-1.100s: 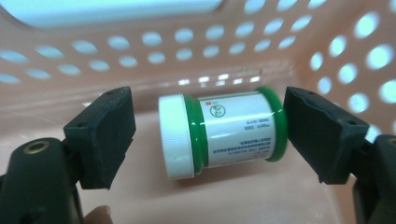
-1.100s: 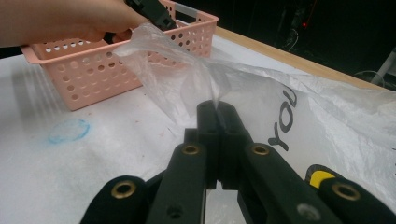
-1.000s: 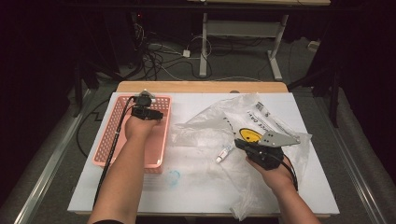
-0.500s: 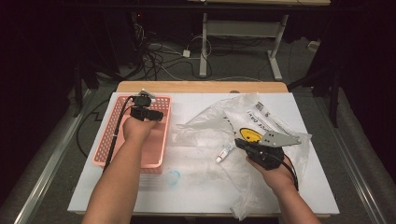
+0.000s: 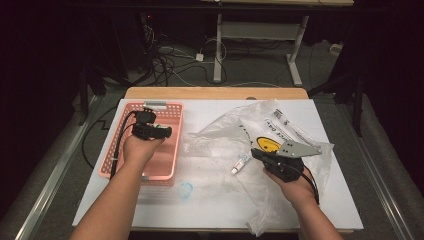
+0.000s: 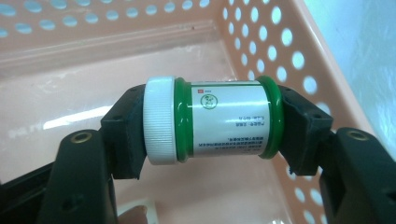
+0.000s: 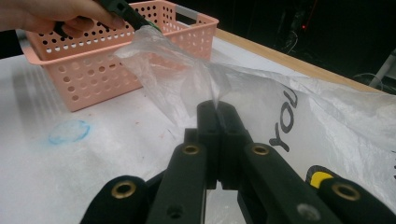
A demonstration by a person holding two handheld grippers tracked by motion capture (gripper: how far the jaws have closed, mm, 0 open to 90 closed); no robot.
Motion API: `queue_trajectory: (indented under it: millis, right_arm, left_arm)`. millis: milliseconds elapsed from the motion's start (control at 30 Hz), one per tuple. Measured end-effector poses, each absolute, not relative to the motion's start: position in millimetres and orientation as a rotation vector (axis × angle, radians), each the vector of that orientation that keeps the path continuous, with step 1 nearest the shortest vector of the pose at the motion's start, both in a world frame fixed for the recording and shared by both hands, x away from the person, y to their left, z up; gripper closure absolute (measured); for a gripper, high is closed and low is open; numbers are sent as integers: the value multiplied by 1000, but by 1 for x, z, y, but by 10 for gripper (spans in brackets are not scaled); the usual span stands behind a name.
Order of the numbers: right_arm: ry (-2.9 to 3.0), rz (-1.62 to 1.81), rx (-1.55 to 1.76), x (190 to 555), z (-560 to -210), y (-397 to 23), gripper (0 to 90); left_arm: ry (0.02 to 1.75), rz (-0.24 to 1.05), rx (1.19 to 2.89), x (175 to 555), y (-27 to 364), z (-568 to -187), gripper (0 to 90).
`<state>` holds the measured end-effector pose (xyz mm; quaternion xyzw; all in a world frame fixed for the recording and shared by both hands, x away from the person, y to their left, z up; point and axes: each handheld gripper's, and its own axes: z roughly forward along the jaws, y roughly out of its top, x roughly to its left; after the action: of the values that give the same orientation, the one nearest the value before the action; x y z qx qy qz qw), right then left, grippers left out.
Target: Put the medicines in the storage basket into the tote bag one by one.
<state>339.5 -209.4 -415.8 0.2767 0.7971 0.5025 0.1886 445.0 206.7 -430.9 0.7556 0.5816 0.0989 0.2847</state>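
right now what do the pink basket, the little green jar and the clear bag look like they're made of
Pink perforated basket: likely moulded plastic, smooth with a soft sheen and even punched holes. Small green jar: seemingly glossy plastic, ribbed white cap, paper-like label. Clear crinkled bag: thin plastic film, see-through and creased.

In the high view the small green jar with the white ribbed cap (image 6: 212, 119) is hidden behind the left gripper (image 5: 156, 131), and the print on its white label is too small to read in the left gripper view. The pink perforated plastic basket (image 6: 299, 60) is cut off by that picture's edges. The crumpled clear plastic bag (image 7: 187, 79) (pinched by the right gripper (image 7: 218, 108)) runs off the right edge, its black lettering (image 7: 285, 122) partly hidden. The small white tube-like object (image 5: 240, 164) is too small to identify.
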Motion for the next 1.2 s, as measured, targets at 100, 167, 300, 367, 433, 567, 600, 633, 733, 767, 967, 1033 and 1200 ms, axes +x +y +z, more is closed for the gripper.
queue_trajectory:
  millis: [100, 167, 300, 367, 433, 567, 600, 633, 733, 767, 967, 1033, 1200]
  right_arm:
    - [2241, 1415, 776, 339, -416, -209, 900]
    - [2242, 1418, 777, 339, -416, -210, 900]
    - [2248, 1412, 780, 340, -417, -209, 900]
    - [2248, 1415, 781, 339, -417, -209, 900]
    - [2245, 1416, 779, 339, -416, -209, 900]
    - [2242, 1418, 775, 339, -416, -209, 900]
    - [2241, 1417, 774, 339, -415, -209, 900]
    - [2240, 1418, 776, 339, -415, -209, 900]
    - [2241, 1416, 775, 339, -415, -209, 900]
    - [2241, 1417, 777, 339, -416, -209, 900]
    - [2243, 1415, 777, 338, -416, -208, 900]
    - [2243, 1415, 777, 338, -416, -208, 900]
    - [2249, 1410, 778, 338, -416, -207, 900]
  left_arm:
    - [1534, 250, 1999, 436, 209, -425, 341]
    - [1503, 242, 2002, 430, 209, -420, 341]
    - [1451, 257, 2013, 416, 207, -410, 341]
    - [1429, 271, 2028, 409, 206, -405, 341]
    - [1423, 277, 2039, 403, 206, -403, 341]
    - [1396, 286, 2057, 391, 205, -403, 341]
    - [1388, 292, 2065, 389, 205, -403, 341]
    - [1381, 295, 2068, 386, 205, -403, 341]
    - [1353, 293, 2079, 377, 205, -403, 341]
    - [1343, 297, 2085, 374, 204, -402, 341]
    - [1284, 292, 2113, 357, 200, -400, 341]
    - [1267, 292, 2114, 351, 199, -399, 341]
    - [1227, 274, 2098, 340, 194, -393, 342]
